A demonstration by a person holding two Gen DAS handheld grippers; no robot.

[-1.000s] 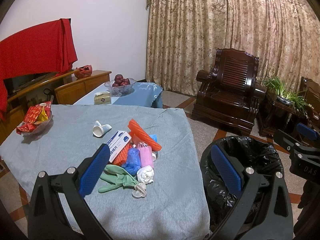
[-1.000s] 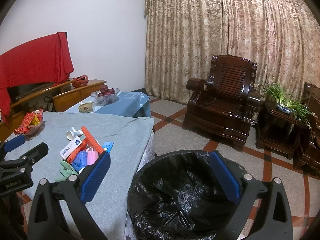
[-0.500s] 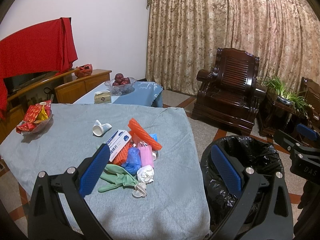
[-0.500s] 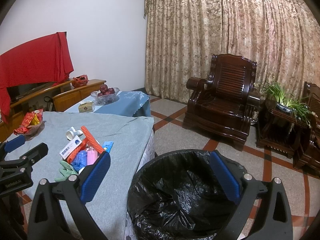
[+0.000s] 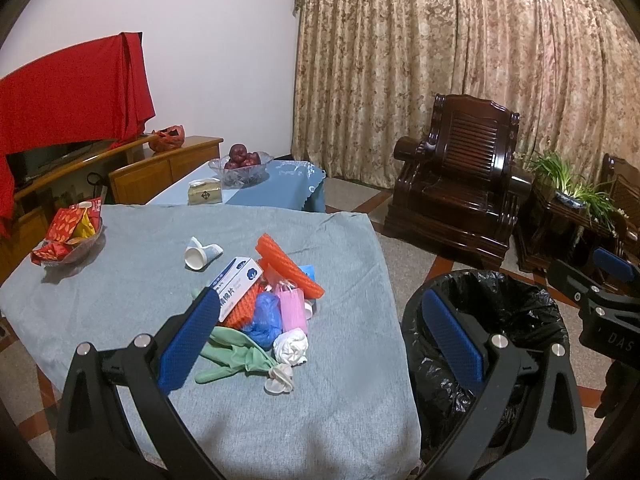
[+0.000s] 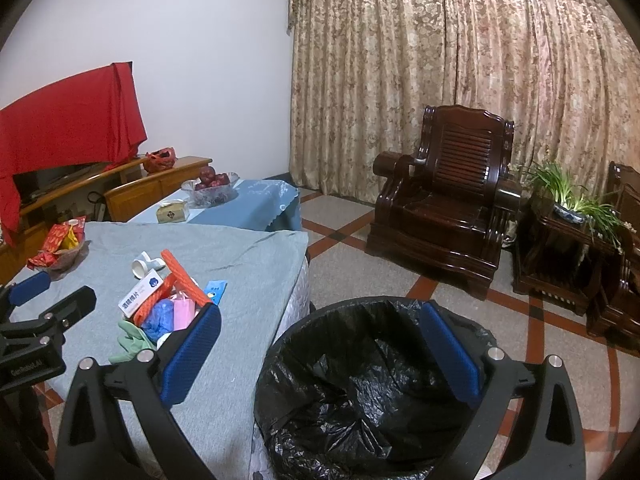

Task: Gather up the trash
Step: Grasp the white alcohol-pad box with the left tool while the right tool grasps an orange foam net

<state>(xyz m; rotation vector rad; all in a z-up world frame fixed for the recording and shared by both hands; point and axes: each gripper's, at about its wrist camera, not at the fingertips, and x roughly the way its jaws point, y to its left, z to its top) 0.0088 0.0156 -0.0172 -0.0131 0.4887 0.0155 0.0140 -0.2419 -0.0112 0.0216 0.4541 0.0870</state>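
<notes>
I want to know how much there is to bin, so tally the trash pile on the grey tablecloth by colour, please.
White: 4 (paper cup, box, crumpled wad, small cup)
Orange: 2 (foam net, net under the box)
Blue: 2 (blue glove, blue card)
Pink: 1 (pink bag)
Green: 1 (green glove)
Total: 10 visible

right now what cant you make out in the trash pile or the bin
- Box: small print too small, left wrist view; its near end is behind the left gripper finger.
- Pile's underside: covered by the glove, blue bag and orange net.
- Bin: bottom lost in black liner folds, right wrist view; near rim cut off by the frame edge.
</notes>
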